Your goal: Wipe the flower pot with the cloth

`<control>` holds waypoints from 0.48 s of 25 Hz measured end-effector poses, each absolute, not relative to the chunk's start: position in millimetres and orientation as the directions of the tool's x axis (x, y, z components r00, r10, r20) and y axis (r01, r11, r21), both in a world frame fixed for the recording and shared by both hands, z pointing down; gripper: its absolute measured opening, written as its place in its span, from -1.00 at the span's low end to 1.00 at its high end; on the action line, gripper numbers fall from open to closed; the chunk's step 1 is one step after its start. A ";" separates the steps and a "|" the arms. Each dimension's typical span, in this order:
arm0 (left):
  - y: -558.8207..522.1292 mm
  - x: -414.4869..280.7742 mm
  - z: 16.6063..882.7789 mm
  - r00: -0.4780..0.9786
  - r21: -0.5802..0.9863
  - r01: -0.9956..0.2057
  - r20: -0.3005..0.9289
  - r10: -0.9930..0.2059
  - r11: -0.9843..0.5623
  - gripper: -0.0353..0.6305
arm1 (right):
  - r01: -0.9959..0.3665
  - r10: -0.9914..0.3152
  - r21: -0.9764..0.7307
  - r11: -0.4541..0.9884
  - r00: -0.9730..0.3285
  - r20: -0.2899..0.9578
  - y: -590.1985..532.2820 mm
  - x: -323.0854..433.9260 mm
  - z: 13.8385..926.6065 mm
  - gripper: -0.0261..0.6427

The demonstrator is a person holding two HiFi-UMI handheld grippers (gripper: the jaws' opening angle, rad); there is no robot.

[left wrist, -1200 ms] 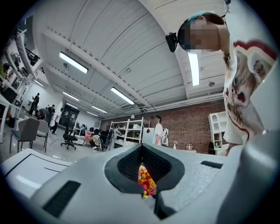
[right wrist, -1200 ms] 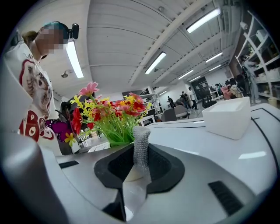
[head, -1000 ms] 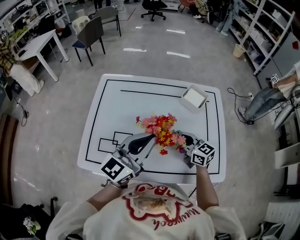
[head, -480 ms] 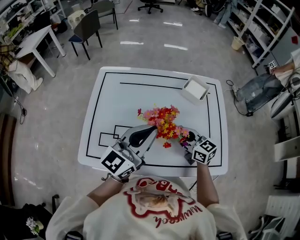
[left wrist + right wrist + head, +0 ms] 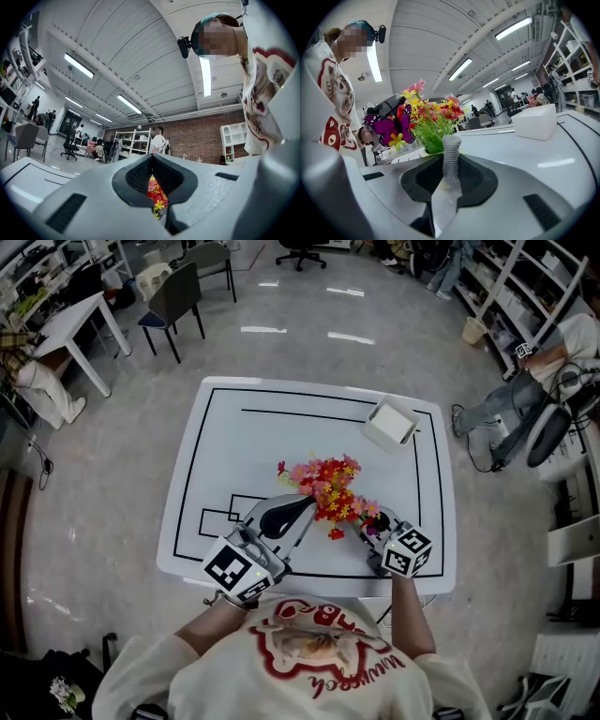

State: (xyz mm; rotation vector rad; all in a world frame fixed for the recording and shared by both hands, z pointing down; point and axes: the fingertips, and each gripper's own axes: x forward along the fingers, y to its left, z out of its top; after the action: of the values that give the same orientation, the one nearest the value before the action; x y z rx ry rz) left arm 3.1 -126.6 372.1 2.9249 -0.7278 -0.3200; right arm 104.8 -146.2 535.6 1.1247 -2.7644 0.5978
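Note:
A bunch of red, pink and yellow artificial flowers (image 5: 323,491) stands near the table's front edge, and its blooms hide the pot from above. In the right gripper view I see green foliage (image 5: 431,138) and a purple butterfly ornament (image 5: 389,126); the jaws cover the pot. My right gripper (image 5: 368,523) sits just right of the flowers, shut on a grey textured cloth (image 5: 451,157) that sticks up between its jaws (image 5: 450,180). My left gripper (image 5: 302,506) reaches the flowers from the left, shut, with nothing between its jaws (image 5: 152,161); the flowers (image 5: 154,192) show through the notch.
A white square container (image 5: 389,424) stands at the table's back right, also in the right gripper view (image 5: 534,122). The white table (image 5: 225,456) bears black outline markings. Chairs and desks stand far left, shelving and a seated person at the right.
Flowers and both grippers keep their places on the table. The head view has shifted slightly, and the person at the room's right edge has moved.

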 end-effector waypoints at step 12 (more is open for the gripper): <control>-126.5 4.9 368.1 0.863 0.152 -0.448 -0.183 -0.470 -0.881 -0.88 | -0.730 -0.690 -0.349 0.588 -0.678 0.254 -139.6 99.5 535.3 -0.70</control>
State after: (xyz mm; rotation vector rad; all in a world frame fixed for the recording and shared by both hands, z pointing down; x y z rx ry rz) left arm 4.9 -126.5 368.1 2.9309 -0.7239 -0.3280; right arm 99.5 -139.6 535.3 1.2178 -2.7169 0.6614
